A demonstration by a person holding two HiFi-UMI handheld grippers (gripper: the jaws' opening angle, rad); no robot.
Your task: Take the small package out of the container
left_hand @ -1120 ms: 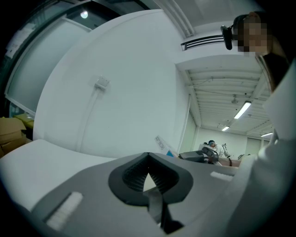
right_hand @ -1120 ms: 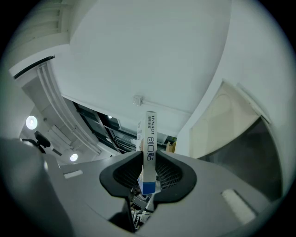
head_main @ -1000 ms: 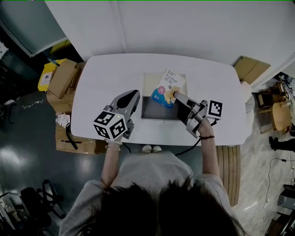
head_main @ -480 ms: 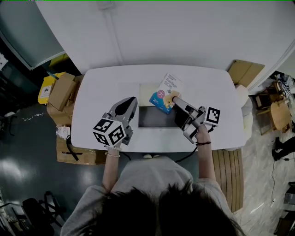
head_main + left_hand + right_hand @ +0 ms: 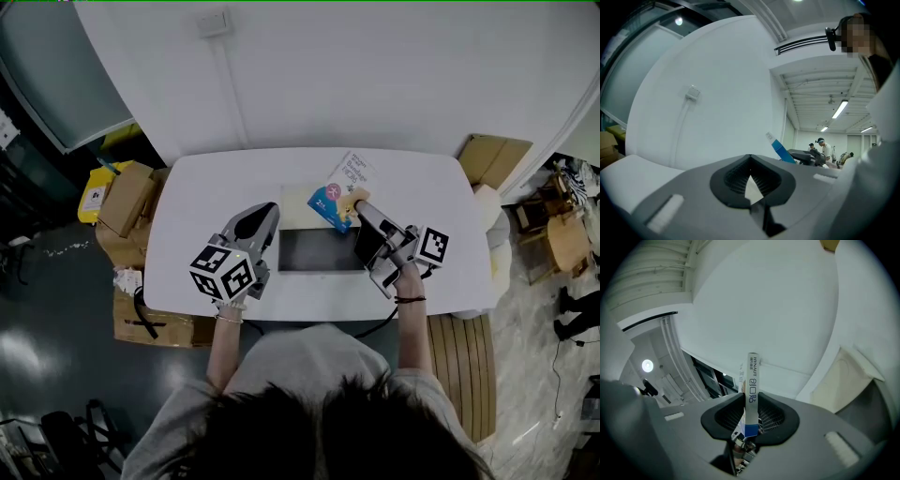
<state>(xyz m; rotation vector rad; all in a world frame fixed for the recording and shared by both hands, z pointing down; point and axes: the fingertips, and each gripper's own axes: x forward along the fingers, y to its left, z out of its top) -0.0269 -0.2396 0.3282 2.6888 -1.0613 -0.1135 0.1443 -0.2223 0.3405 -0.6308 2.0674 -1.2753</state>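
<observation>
The small package is being clenched edge-on between the pads of the right gripper. Its blue lower end is being pinched, while its white printed end is being left sticking out past the jaw tips. In the head view the package is being held tilted over the far right corner of the container, where it is overlapping the far edge. How far it is being held above that edge cannot be told. The container is a shallow box with a dark bare floor, and a cream flap is lying open at its far left. It is being carried by the white table, roughly at the middle.

The left gripper is being held with its jaws closed together, and nothing is being gripped between them. It is being kept over the table just to the left of the container, with its tips pointed away from the person. From the left gripper view the raised package is being seen as a blue and white sliver against the wall.

Further out, cardboard boxes are being stored on the floor beside the table's left end. Other people are being seen far off in the room.
</observation>
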